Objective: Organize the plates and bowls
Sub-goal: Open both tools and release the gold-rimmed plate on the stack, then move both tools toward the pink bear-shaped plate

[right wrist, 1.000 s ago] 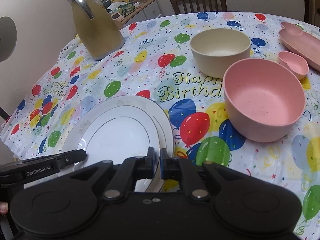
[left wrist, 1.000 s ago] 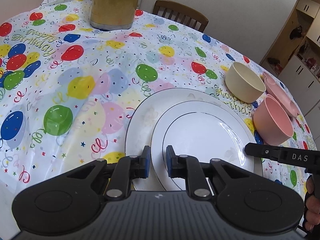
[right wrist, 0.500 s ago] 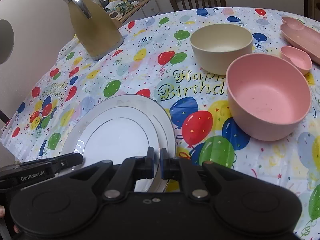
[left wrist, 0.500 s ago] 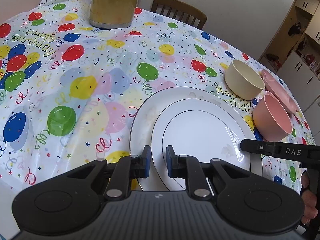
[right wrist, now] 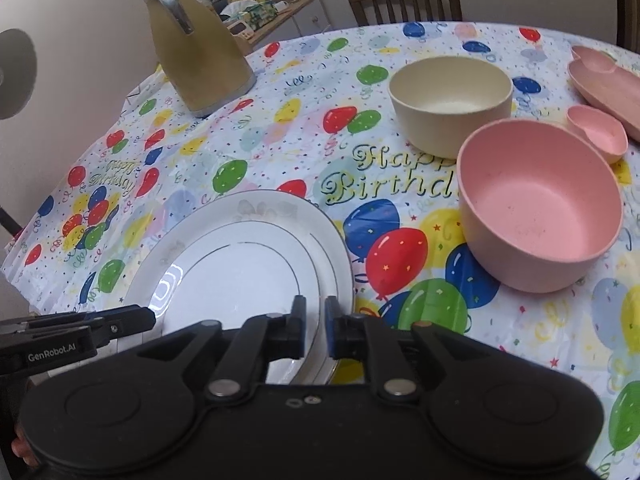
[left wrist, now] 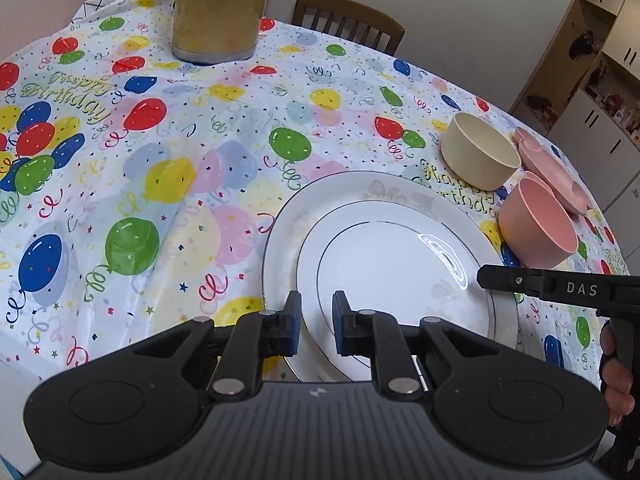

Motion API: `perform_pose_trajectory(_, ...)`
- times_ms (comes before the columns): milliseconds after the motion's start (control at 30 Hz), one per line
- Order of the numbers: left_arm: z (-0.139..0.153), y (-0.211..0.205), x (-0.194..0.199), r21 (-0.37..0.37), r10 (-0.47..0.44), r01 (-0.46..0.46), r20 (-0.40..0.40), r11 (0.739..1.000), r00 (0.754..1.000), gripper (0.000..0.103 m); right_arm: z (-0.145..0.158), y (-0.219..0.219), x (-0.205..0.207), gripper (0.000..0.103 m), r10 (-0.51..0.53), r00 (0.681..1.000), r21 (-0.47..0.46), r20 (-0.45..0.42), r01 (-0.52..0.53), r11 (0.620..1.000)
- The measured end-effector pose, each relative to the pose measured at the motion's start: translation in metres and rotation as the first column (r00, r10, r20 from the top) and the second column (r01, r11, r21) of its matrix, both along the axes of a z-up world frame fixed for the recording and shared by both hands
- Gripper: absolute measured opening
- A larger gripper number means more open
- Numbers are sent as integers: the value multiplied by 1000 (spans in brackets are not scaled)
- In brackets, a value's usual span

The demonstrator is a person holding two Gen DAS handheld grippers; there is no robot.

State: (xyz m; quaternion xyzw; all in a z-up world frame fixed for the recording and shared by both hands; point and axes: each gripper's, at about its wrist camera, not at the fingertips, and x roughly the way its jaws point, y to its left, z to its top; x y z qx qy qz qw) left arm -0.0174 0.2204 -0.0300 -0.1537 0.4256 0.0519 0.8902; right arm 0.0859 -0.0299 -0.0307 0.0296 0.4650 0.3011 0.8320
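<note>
The left gripper [left wrist: 316, 312] is drawn in narrow, with only a slim gap between its blue pads and nothing clamped. Just ahead of its fingertips lies the small white porcelain plate with a thin silver ring [left wrist: 400, 264]. This rests on a larger white porcelain plate [left wrist: 288, 232], set off toward the tool's right. The right gripper [right wrist: 315, 312] has just been easing its jaws apart. The gap is small and the pads press on nothing; the plates' near-right rim shows beyond them.

Only the right view shows a small pink dish [right wrist: 596, 132], ahead and far right of that tool. It also shows the handle and lid of the tall mustard-yellow jug [right wrist: 200, 60] and a cluttered wooden side shelf [right wrist: 260, 8]. Only the left view shows pale cabinets [left wrist: 600, 100] and a person's hand [left wrist: 618, 380] on the other tool's grip.

Count on the balloon-printed birthday tablecloth [left wrist: 160, 160]:
- two white plates, stacked
- two deep bowls — one round cream bowl [left wrist: 476, 160] and one round pink bowl [left wrist: 536, 232], close together ahead and to the right
- one small pink dish
- one pink moulded tray [left wrist: 552, 168] beyond the bowls
- one jug

One wooden chair [left wrist: 348, 20] stands at the far edge.
</note>
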Motion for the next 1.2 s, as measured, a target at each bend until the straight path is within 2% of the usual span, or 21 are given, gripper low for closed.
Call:
perform_pose_trajectory(233,14,-13,-9,53,-4,2,25,999,1000,16,16,-5,-16,20,42,997,-12,63,-41,999)
perform_pose_trajectory(433,32,-30,-15,89,-22,15,85,996,996,16,32,-15,-30,28,58,990,-7,126,-58,998)
perform_pose_trajectory(733,55,-62,-16,149,-64,40,158,988,985,16,53,-42,-49,37,38,976,0,216,-39,999)
perform_pose_trajectory(933,63,-89,-11,163,-110,80,184,983,977,21,65,-65,-58,42,13,965,6,261,-15,1000)
perform_pose_trajectory(967,64,-94,-10,164,-119,88,189,983,975,21,67,-69,-60,47,6,963,7,268,-8,1000)
perform_pose_trajectory(1000,66,-99,-9,164,-127,96,194,982,973,21,69,-74,-61,57,-3,960,9,279,1,1000)
perform_pose_trajectory(1067,68,-110,-6,165,-147,114,204,980,968,21,72,-86,-65,65,-23,951,10,308,21,1000)
perform_pose_trajectory(1133,70,-122,-3,170,-169,135,209,976,963,23,76,-97,-67,65,-41,945,8,324,41,999)
perform_pose_trajectory(1200,71,-135,1,177,-193,156,214,972,958,31,78,-108,-68,70,-63,941,10,332,64,998)
